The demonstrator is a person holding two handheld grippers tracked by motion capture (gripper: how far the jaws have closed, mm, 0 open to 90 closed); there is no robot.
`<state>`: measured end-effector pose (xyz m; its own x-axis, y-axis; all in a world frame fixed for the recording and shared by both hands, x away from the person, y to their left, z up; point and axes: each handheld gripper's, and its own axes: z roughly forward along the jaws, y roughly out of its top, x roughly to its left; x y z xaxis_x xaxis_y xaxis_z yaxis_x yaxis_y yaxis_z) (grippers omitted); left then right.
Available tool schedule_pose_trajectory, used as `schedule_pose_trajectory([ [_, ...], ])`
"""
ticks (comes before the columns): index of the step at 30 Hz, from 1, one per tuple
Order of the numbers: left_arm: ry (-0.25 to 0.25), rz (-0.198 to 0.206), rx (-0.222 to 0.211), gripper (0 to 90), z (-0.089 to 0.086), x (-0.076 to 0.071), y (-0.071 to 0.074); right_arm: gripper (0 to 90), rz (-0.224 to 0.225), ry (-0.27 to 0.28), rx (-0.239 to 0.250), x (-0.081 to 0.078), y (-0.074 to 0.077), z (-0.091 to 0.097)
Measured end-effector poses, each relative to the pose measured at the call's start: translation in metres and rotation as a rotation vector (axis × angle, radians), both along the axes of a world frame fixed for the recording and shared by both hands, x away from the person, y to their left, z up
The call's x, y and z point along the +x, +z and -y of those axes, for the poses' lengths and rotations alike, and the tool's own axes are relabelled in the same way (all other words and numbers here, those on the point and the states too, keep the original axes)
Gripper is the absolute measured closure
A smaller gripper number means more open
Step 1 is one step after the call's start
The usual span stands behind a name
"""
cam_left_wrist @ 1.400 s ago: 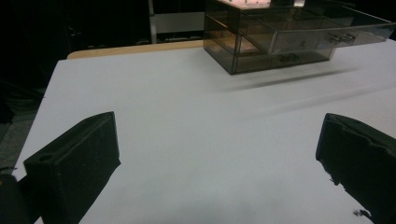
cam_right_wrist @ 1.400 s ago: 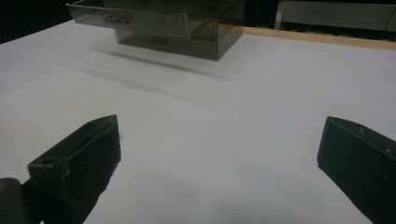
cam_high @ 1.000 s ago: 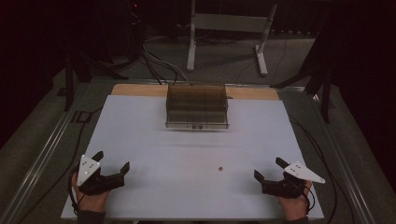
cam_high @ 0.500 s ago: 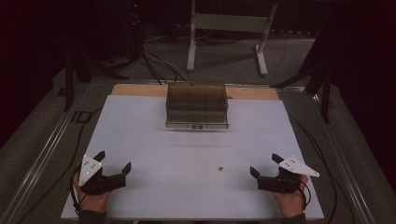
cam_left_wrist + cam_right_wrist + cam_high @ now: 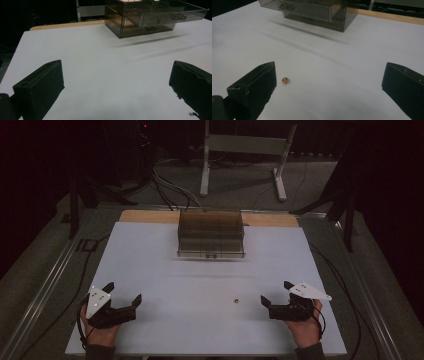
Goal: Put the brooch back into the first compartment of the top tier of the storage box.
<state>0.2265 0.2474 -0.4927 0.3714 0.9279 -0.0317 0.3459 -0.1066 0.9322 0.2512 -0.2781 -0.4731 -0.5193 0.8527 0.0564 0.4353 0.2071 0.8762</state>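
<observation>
A tiny gold nut [image 5: 236,300] [image 5: 285,80] lies on the white table [image 5: 200,280], right of centre near the front. My right gripper [image 5: 275,291] [image 5: 329,82] rests just right of it, open wide; the nut sits beside its left jaw, untouched. My left gripper [image 5: 123,291] [image 5: 117,82] stands open at the front left with nothing between its jaws. A smoky clear drawer box [image 5: 211,234] [image 5: 150,17] [image 5: 317,12] stands at the back centre, and its top drawer sticks out toward me.
A wooden strip [image 5: 150,216] edges the table's back. A metal stand [image 5: 245,150] and cables [image 5: 165,185] lie on the floor beyond. Metal rails [image 5: 45,285] run along both table sides. Open white surface stretches between the grippers and the drawer box.
My right gripper has slid a little to the left, closer to the gold nut. The left gripper, the nut and the drawer box have stayed put.
</observation>
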Motion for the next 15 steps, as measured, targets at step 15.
schedule_pose_trajectory([
  [15,-0.011,0.002,0.002,0.3,0.003,0.000,0.000,0.1,-0.054,0.058,-0.023,0.014,-0.002,-0.023],
])
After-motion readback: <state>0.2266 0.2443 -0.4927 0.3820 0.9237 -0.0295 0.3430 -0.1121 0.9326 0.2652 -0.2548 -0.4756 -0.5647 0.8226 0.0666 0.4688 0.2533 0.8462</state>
